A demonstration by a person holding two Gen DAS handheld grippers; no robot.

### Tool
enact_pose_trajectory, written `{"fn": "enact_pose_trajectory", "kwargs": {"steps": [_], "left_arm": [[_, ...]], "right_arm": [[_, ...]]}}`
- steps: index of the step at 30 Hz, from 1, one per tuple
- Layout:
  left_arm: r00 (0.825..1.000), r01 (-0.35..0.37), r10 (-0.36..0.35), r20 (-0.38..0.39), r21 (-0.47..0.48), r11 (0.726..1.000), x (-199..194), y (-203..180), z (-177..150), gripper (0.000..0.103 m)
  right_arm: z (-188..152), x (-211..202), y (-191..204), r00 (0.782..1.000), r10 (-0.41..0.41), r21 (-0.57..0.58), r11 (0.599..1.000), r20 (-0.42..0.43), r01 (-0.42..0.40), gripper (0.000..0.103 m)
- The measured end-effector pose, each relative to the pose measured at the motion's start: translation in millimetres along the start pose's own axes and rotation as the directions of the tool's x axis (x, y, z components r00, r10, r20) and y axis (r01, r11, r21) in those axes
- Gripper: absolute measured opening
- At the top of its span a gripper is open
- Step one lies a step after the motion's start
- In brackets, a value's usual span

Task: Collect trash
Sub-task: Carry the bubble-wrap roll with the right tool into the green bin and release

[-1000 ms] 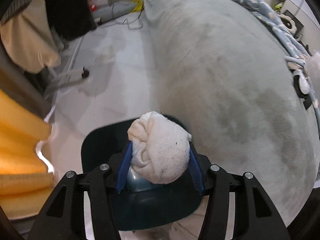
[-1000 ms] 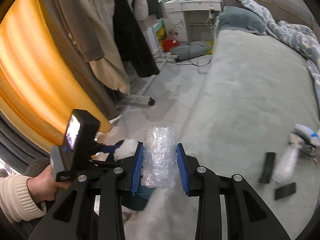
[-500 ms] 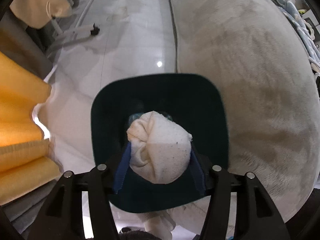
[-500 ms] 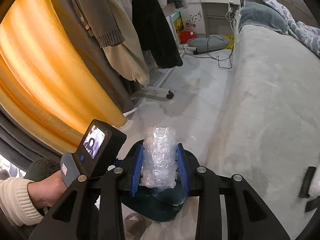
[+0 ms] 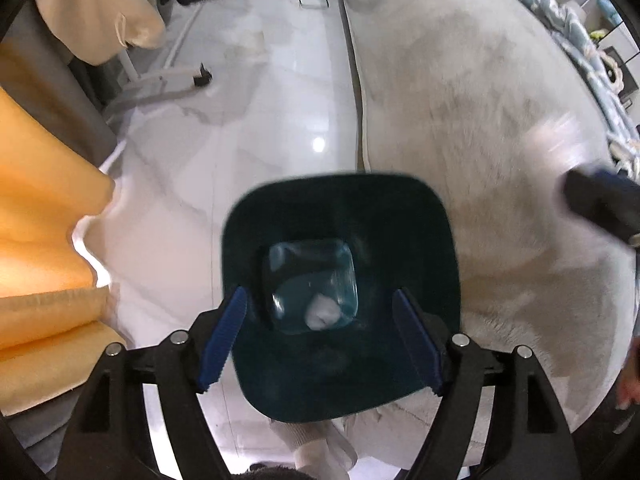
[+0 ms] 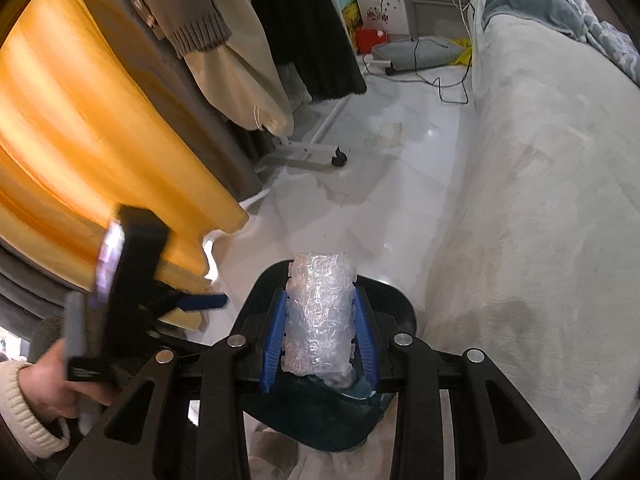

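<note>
Left gripper (image 5: 320, 336), pointing steeply down over the dark teal, square-mouthed plastic waste bin (image 5: 424, 216) on the pale tiled floor (image 5: 280, 120): its blue-padded jaws are opening with nothing between them, and a small white crumpled wad (image 5: 323, 312) lies on the bin's bottom. Right gripper (image 6: 320, 336), above the same bin's rim beside the grey plush bed (image 6: 540, 200), is clamped on a roll of clear bubble wrap (image 6: 318, 316) standing upright between its pads.
</note>
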State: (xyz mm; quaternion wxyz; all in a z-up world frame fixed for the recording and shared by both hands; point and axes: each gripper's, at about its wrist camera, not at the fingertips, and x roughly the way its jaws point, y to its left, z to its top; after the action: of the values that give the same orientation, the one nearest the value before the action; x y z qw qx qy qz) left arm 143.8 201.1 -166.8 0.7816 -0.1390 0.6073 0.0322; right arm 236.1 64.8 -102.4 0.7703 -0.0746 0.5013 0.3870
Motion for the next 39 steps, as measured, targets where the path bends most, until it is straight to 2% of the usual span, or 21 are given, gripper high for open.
{"fn": "enact_pose_trajectory", "kwargs": {"steps": [5, 9, 12, 18, 27, 36, 38, 39], "left_arm": [[0.991, -0.009, 0.008, 0.13, 0.004, 1.0, -32, 8, 4, 0.078], [0.974, -0.013, 0.015, 0.225, -0.008, 1.0, -56, 14, 7, 0.076], [0.957, -0.014, 0.017, 0.289, -0.013, 1.0, -73, 18, 10, 0.075], [0.904, -0.076, 0.06, 0.424, 0.021, 0.997, -105, 12, 10, 0.073], [0.849, -0.035, 0.004, 0.528, 0.05, 0.998, -133, 3, 3, 0.068], [0.789, -0.043, -0.027, 0.614, 0.099, 0.994, -155, -9, -4, 0.067], [0.778, -0.039, -0.036, 0.628, 0.105, 0.994, -160, -10, -5, 0.067], [0.771, -0.037, -0.041, 0.636, 0.109, 0.993, -162, -11, -5, 0.067]], "right_arm": [[-2, 24, 1, 0.999, -0.017, 0.004, 1.0, -0.051, 0.017, 0.034], [-5, 41, 1, 0.996, -0.026, 0.007, 1.0, -0.086, 0.027, 0.034], [-7, 54, 3, 0.993, -0.035, 0.005, 0.999, -0.113, 0.036, 0.034], [-17, 75, 10, 0.983, -0.054, -0.027, 0.998, -0.173, 0.05, 0.034], [-28, 95, 9, 0.968, -0.08, -0.045, 0.996, -0.237, 0.071, 0.034], [-43, 110, 15, 0.953, -0.102, -0.076, 0.994, -0.284, 0.084, 0.035], [-44, 114, 15, 0.95, -0.11, -0.08, 0.993, -0.294, 0.09, 0.037], [-45, 115, 15, 0.948, -0.115, -0.084, 0.992, -0.296, 0.094, 0.045]]}}
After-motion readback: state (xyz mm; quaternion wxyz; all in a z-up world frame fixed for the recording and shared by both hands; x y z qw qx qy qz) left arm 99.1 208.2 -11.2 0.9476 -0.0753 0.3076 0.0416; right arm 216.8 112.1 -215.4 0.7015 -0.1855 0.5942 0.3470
